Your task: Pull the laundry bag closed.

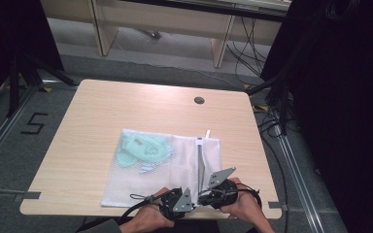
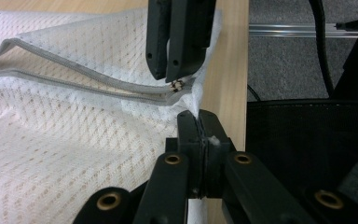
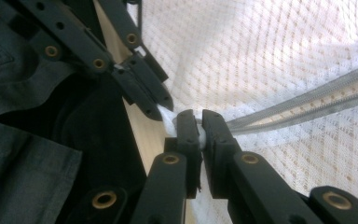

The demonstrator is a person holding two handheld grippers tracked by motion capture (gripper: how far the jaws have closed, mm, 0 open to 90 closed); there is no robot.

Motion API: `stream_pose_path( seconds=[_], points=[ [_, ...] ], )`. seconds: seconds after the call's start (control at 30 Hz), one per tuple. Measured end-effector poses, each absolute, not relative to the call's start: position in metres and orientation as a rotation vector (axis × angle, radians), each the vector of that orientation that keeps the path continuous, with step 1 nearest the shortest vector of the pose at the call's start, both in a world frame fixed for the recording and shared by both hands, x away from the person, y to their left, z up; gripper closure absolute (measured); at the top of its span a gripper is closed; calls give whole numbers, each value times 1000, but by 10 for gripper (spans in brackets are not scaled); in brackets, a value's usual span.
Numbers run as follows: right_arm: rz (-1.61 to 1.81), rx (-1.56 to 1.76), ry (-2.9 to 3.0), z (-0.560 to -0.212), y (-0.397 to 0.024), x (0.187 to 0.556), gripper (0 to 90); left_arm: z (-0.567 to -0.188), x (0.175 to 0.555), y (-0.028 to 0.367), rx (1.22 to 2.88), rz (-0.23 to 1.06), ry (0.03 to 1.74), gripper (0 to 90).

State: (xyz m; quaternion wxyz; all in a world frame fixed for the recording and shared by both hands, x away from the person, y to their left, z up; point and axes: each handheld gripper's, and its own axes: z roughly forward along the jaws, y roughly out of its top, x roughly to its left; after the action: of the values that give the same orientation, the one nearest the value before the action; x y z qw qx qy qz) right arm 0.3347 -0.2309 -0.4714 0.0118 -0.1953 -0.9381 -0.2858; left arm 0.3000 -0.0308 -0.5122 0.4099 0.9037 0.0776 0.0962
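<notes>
White mesh is making up one bag [image 1: 175, 170], which is lying flat on the near half of one table [image 1: 92, 111], with its near edge close to the table's front edge. Inside the bag one pale green item [image 1: 141, 150] is showing through the mesh, at the bag's far left part. One grey zipper [image 1: 201, 160] is running across the bag from the far side toward the person, and its near end is lying at the bag's near edge, where two grippers are meeting. The left gripper [image 2: 198, 122] is sitting low at the table's front edge, and its jaws are pressed fully together on a pinch of the mesh just beside the zipper end. The right gripper [image 3: 200, 122] is just beside it, also closed tight on the bag's fabric at the zipper end; in the left gripper view its jaws are coming down from above with their tips touching the zipper end. Two hands are holding the grippers close together at the front edge, the left hand [image 1: 148, 218] and the right hand [image 1: 243, 206], both coming in from the bottom of the high view, with the jaws pointing inward to the bag's near edge.
</notes>
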Motion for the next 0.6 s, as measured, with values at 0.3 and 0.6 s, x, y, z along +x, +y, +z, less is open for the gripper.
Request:
stream_pose_path(
  seconds=[0.3,0.6],
  points=[
    [-868,-647,-2910,-476,-230,340,865,-510,302,-29,2309,220,171,890],
    [-843,-641,-2913,-478,-226,345,864,-511,302,-29,2277,206,215,891]
  ],
)
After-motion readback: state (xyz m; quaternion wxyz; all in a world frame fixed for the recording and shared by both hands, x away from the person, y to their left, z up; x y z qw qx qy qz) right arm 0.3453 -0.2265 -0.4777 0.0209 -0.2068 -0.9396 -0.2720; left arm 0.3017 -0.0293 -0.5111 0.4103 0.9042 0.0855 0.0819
